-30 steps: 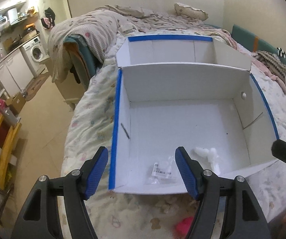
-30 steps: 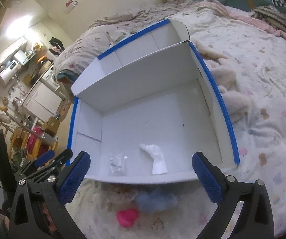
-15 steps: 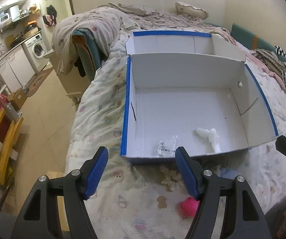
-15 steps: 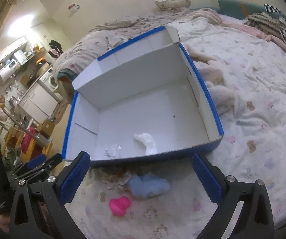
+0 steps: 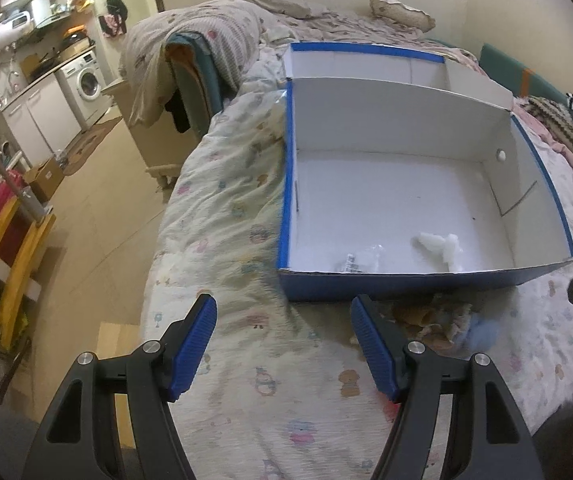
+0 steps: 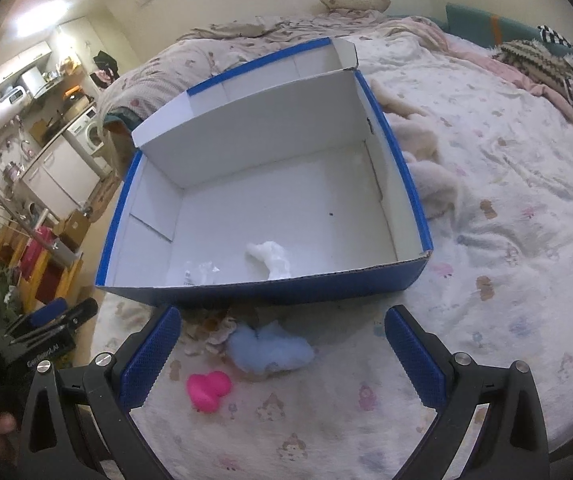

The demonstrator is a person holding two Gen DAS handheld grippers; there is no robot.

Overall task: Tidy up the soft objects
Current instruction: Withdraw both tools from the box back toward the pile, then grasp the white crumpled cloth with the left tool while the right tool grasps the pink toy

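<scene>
Nearest the cameras, both grippers are held over a printed quilt (image 6: 486,240) with nothing between their blue pads. The left gripper (image 5: 284,344) is seen with its jaws standing apart above bare quilt near the bed's edge. The right gripper (image 6: 282,356) is spread wider still, its jaws also empty.

Just past the right gripper's tips, three soft things are found on the quilt. A pink rubber duck (image 6: 208,391) lies nearest, inside the gap and toward the left finger. A light blue plush toy (image 6: 270,350) is set just beyond it, roughly centred between the fingers. Touching its left side, a beige frilled item (image 6: 210,330) is seen, possibly a crumpled cloth; the blur does not allow a surer name. From the left wrist view, the same pile sits beyond the right-hand finger, outside the jaws.

Directly behind the pile, a blue cardboard box (image 6: 286,290) with a white interior is placed, its lid folded open at the back. Inside, near the front wall, a clear plastic packet (image 6: 200,272) and a white wad (image 6: 270,258) are lying apart from each other.

Further off, beside the box's right wall, a cream plush (image 6: 418,148) is resting on the bedding.
</scene>
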